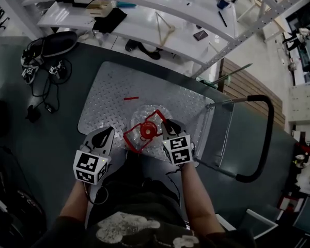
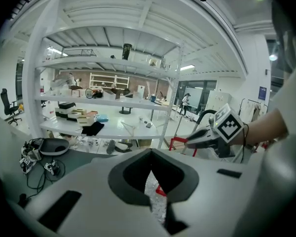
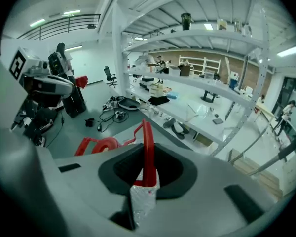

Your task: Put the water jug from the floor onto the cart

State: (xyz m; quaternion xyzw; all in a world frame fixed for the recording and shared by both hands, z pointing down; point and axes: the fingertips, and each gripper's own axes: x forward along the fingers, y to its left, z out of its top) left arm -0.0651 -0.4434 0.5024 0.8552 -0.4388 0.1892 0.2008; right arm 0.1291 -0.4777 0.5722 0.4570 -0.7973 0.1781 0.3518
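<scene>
**Set the jug down level before letting go**

Our right gripper (image 1: pixel 169 125) is clamped on the red handle (image 3: pixel 148 152). The left gripper (image 1: pixel 108 132) has its fingers a slit apart, holding nothing. The water jug (image 1: pixel 144 113) is over the cart deck (image 1: pixel 113 87), so we should lower it upright and release only once it rests.
</scene>
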